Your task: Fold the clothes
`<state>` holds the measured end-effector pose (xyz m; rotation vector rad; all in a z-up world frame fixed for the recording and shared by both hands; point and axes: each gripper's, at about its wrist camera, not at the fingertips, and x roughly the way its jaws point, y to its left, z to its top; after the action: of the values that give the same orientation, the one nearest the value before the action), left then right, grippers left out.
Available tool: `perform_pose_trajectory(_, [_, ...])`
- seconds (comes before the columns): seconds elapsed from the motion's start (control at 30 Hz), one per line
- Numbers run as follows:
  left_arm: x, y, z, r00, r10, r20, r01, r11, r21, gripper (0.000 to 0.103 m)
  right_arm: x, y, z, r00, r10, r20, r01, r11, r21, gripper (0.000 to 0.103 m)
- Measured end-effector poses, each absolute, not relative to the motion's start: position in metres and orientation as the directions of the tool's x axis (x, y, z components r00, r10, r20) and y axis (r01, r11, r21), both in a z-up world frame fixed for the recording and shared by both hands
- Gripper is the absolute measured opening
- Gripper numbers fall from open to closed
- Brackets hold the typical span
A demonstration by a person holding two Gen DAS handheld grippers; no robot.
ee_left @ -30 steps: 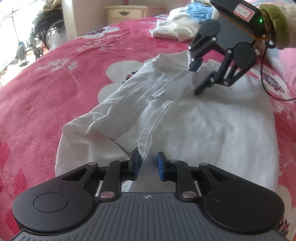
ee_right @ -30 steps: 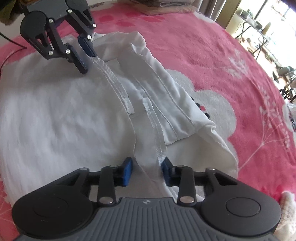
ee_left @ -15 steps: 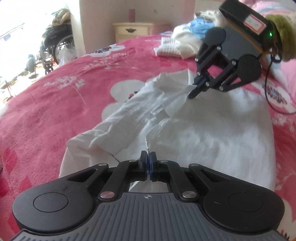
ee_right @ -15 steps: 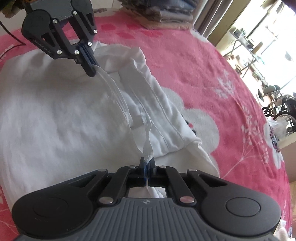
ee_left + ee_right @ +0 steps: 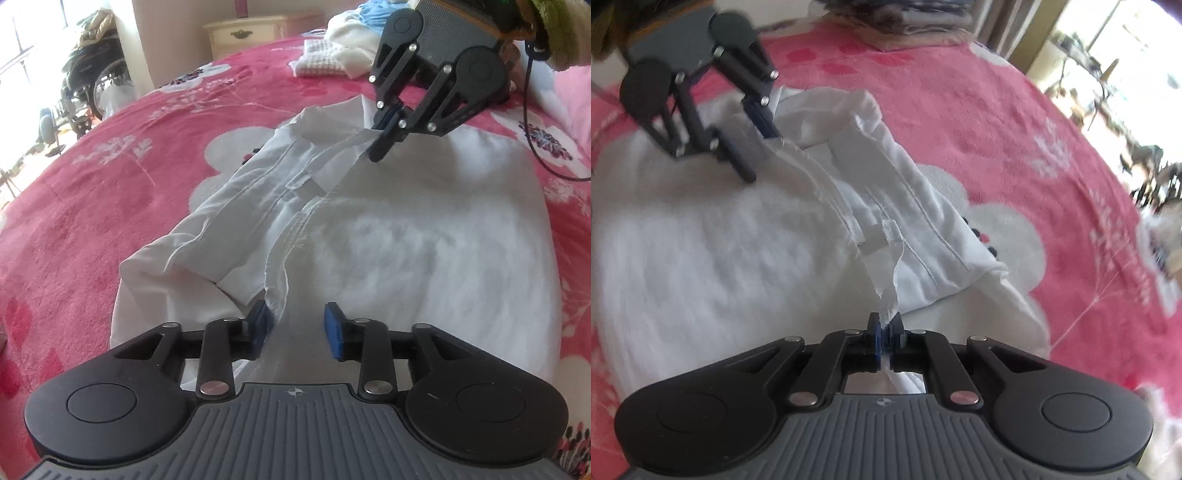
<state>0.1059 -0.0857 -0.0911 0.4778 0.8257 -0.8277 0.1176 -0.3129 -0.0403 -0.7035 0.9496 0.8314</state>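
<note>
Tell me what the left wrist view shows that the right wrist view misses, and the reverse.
Only the left wrist view: a cream nightstand, a heap of unfolded clothes at the far end of the bed, and a wheelchair by the window.
Only the right wrist view: a stack of folded dark clothes at the top edge.
Both: the white garment on the pink floral blanket, the left claw opening off the hem, and the right claw pinching white fabric.

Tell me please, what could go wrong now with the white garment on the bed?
1. The left tongs are opening; the hem of the white garment lies loose between them, so that end may drop.
2. The right tongs pinch only a thin strip, which may slip out.
3. A one-sided pull could crease the folded sleeve.
</note>
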Motion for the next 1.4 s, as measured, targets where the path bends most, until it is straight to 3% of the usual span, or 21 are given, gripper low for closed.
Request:
perform_pose_trajectory(0.07, [0.108,-0.084,-0.091,0.404,-0.448,-0.798,0.795,0.603,0.064,0.035,0.123,-0.317,-0.038,0.301,0.318,-0.899,-0.844,0.528,-0.096,0.021])
perform_pose_trajectory(0.17, [0.11,-0.084,-0.093,0.409,-0.442,-0.798,0.795,0.602,0.074,0.035,0.129,-0.321,-0.036,0.271,0.338,-0.901,-0.837,0.546,-0.047,0.029])
perform_pose_trajectory(0.23, [0.107,-0.085,-0.095,0.425,-0.431,-0.796,0.798,0.594,0.105,0.017,0.132,-0.32,-0.039,0.262,0.331,-0.906,-0.837,0.546,-0.043,0.029])
perform_pose_trajectory(0.3, [0.101,-0.085,-0.093,0.434,-0.439,-0.787,0.803,0.584,0.117,0.009,0.131,-0.317,-0.045,0.253,0.308,-0.917,-0.843,0.535,-0.053,0.029])
perform_pose_trajectory(0.33, [0.099,-0.085,-0.092,0.437,-0.447,-0.78,0.806,0.58,0.119,0.005,0.128,-0.315,-0.048,0.255,0.292,-0.922,-0.85,0.523,-0.07,0.024])
perform_pose_trajectory(0.37, [0.096,-0.085,-0.09,0.44,-0.457,-0.773,0.809,0.575,0.121,0.004,0.124,-0.313,-0.05,0.269,0.275,-0.923,-0.858,0.504,-0.1,0.004])
perform_pose_trajectory(0.43, [0.092,-0.084,-0.085,0.455,-0.47,-0.756,0.81,0.571,0.133,0.001,0.116,-0.31,-0.05,0.309,0.266,-0.913,-0.866,0.476,-0.154,0.002])
perform_pose_trajectory(0.8, [0.113,-0.074,-0.054,0.546,-0.47,-0.694,0.772,0.604,0.198,0.001,0.124,-0.302,-0.015,0.452,0.291,-0.843,-0.85,0.426,-0.309,0.002])
perform_pose_trajectory(1.17, [0.161,-0.067,-0.068,0.582,-0.405,-0.705,0.726,0.65,0.226,0.001,0.168,-0.294,-0.025,0.48,0.284,-0.83,-0.843,0.412,-0.347,0.002])
perform_pose_trajectory(1.23, [0.167,-0.066,-0.077,0.578,-0.382,-0.721,0.712,0.668,0.217,0.006,0.177,-0.296,-0.035,0.482,0.276,-0.831,-0.83,0.446,-0.334,0.002])
perform_pose_trajectory(1.3, [0.171,-0.066,-0.087,0.57,-0.35,-0.743,0.697,0.685,0.212,0.011,0.186,-0.299,-0.046,0.484,0.264,-0.834,-0.804,0.51,-0.305,0.004])
perform_pose_trajectory(1.4, [0.172,-0.063,-0.091,0.581,-0.32,-0.748,0.665,0.717,0.209,0.024,0.194,-0.308,-0.056,0.507,0.251,-0.825,-0.743,0.613,-0.269,0.027])
